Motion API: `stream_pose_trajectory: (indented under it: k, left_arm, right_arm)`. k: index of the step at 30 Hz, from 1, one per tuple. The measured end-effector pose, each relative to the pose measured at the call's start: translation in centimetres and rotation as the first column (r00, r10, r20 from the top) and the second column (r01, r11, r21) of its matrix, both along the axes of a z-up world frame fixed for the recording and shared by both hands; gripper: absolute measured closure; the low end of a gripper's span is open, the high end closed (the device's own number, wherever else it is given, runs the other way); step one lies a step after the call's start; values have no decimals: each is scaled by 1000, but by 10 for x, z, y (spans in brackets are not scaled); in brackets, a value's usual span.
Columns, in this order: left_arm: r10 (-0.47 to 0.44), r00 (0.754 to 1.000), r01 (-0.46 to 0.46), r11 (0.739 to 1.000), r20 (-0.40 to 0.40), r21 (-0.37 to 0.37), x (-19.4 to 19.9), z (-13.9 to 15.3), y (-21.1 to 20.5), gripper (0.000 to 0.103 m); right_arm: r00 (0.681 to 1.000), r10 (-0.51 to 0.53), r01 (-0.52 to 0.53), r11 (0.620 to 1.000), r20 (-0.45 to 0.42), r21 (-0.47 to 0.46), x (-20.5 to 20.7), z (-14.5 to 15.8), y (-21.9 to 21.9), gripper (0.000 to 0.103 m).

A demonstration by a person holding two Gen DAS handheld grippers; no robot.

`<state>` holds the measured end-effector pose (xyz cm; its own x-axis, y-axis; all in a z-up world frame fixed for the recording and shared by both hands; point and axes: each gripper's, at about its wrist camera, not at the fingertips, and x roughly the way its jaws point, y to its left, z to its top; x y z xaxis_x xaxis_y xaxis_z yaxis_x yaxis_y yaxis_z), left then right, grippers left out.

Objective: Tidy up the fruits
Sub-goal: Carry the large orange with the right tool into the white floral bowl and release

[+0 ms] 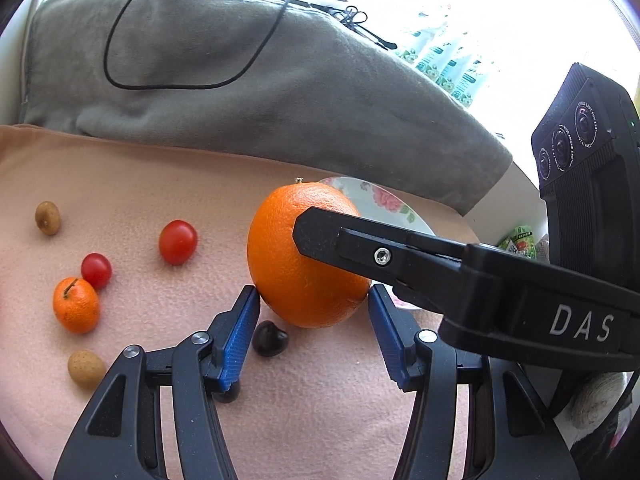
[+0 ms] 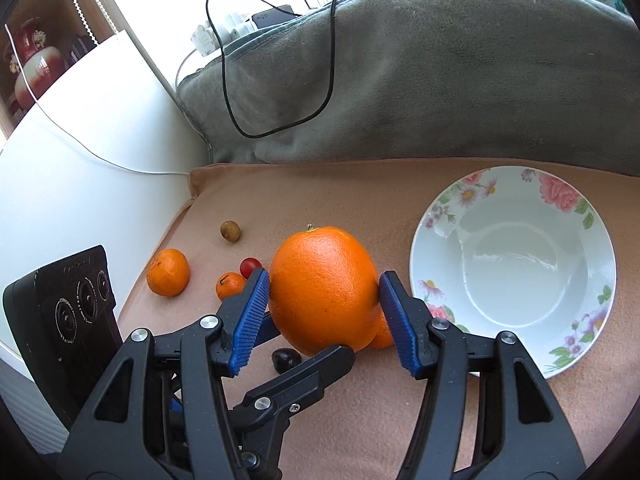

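Observation:
A large orange [image 1: 280, 264] [image 2: 320, 288] hangs just above the pink cloth [image 1: 140, 184], held from two sides. My left gripper [image 1: 312, 296] has its blue pads against the orange's lower flanks. My right gripper [image 2: 324, 284] clamps its wider middle, and one of its black fingers [image 1: 320, 232] crosses the fruit in the left wrist view. A left finger [image 2: 332, 358] shows under the orange in the right wrist view. The flowered white bowl [image 2: 560, 188] [image 1: 384, 196] stands empty just right of the orange.
Loose on the cloth lie two cherry tomatoes [image 1: 178, 242] [image 1: 96, 270], small mandarins [image 1: 76, 306] [image 2: 168, 272], brown fruits [image 1: 47, 218] [image 1: 86, 368] and a dark fruit [image 1: 270, 338]. A grey blanket [image 2: 440, 80] with a black cable bounds the back; the white tabletop [image 2: 80, 160] lies left.

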<state>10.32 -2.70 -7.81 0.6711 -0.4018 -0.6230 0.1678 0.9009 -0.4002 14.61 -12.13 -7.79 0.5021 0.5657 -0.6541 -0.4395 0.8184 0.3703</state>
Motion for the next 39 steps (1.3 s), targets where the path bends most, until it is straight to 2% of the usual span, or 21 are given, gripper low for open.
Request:
stream_pose_trajectory:
  k: [11,27,31,39]
  left_arm:
    - [-77,997,77,997,-7,-1,12,2,-35,48]
    - [-138,989,137,990,-46,-11,27,-2,-59,48]
    - [-147,989,147,989,-21,-4,24,3,-60,49]
    - [-127,992,127,992,19,15,14,15,-47,49]
  right_arm:
    - [996,-88,88,996,-5,8,2,3,-45,43]
    - [985,-162,163,986,-51,17,16,-5,-77,43]
    - [982,-183,186,981,-53,53,19,-3,-85,43]
    - [967,-254,253,965,10,66,13,17,-102,43]
